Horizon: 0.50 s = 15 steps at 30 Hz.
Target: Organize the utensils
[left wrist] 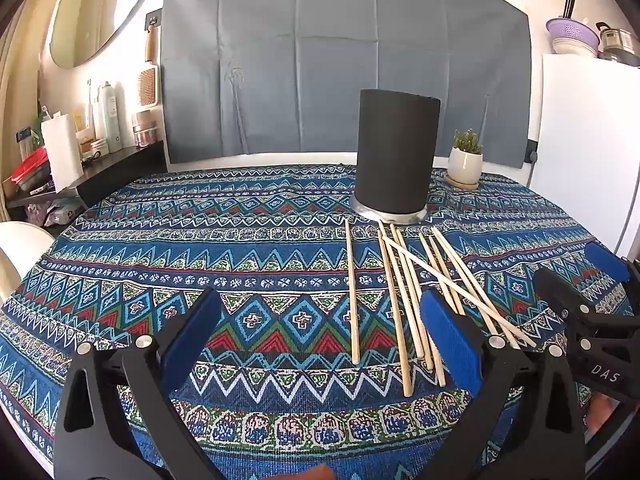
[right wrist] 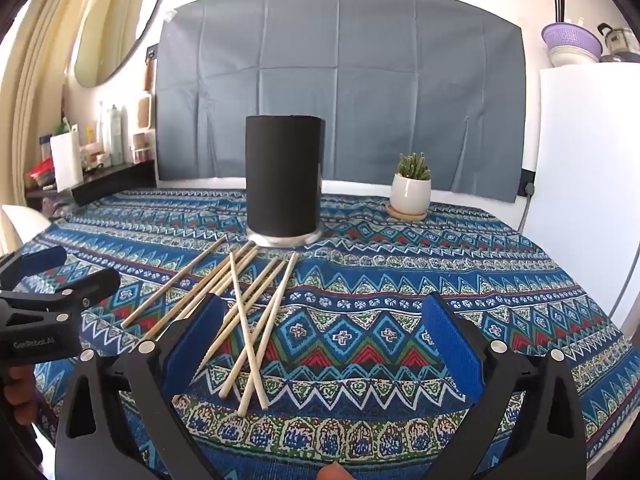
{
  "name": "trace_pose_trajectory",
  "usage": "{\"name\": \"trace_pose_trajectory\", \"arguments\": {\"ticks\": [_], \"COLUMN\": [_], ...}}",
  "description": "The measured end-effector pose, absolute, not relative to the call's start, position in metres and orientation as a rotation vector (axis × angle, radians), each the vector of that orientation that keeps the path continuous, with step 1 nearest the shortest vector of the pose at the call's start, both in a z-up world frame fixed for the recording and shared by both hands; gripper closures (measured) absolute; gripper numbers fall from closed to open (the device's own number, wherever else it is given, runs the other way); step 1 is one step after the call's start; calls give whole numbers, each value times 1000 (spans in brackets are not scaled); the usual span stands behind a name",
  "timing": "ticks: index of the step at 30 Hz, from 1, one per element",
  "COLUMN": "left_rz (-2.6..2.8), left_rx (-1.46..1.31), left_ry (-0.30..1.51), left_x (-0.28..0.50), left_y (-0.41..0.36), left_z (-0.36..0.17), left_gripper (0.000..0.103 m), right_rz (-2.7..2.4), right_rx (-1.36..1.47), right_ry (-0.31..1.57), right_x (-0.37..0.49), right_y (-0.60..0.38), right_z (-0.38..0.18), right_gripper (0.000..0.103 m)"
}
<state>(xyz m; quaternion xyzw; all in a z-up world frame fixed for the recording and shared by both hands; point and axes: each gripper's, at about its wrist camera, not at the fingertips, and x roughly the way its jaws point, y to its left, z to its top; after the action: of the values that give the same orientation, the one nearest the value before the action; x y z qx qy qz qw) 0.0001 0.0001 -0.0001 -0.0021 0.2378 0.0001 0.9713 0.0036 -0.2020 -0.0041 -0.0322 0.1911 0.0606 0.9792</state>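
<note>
Several wooden chopsticks [left wrist: 404,300] lie loose on the patterned tablecloth in front of a tall black cylinder holder [left wrist: 396,156]. In the right wrist view the chopsticks [right wrist: 244,316] fan out below the holder [right wrist: 284,176]. My left gripper [left wrist: 320,336] is open and empty, just above the cloth, with its right finger over the near ends of the sticks. My right gripper [right wrist: 320,340] is open and empty, right of the pile. Each gripper shows in the other's view: the right gripper [left wrist: 588,280] and the left gripper [right wrist: 64,276].
A small cactus in a white pot [right wrist: 411,190] stands right of the holder. A white fridge [right wrist: 588,152] borders the table on the right. A shelf with bottles and a paper roll [left wrist: 60,152] is at the left. A white chair [left wrist: 16,252] sits at the table's left edge.
</note>
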Motion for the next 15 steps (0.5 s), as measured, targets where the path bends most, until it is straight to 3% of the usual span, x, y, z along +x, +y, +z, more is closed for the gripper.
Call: {"name": "trace_pose_trajectory", "arguments": {"ticks": [15], "left_rz": [-11], "left_rx": [-3], "left_ry": [497], "left_x": [0], "left_y": [1], "left_z": [-3], "left_gripper": [6], "right_rz": [107], "right_rx": [-75], "right_ry": [370], "right_x": [0], "right_y": [-201], "right_z": [-1], "right_gripper": [8]}}
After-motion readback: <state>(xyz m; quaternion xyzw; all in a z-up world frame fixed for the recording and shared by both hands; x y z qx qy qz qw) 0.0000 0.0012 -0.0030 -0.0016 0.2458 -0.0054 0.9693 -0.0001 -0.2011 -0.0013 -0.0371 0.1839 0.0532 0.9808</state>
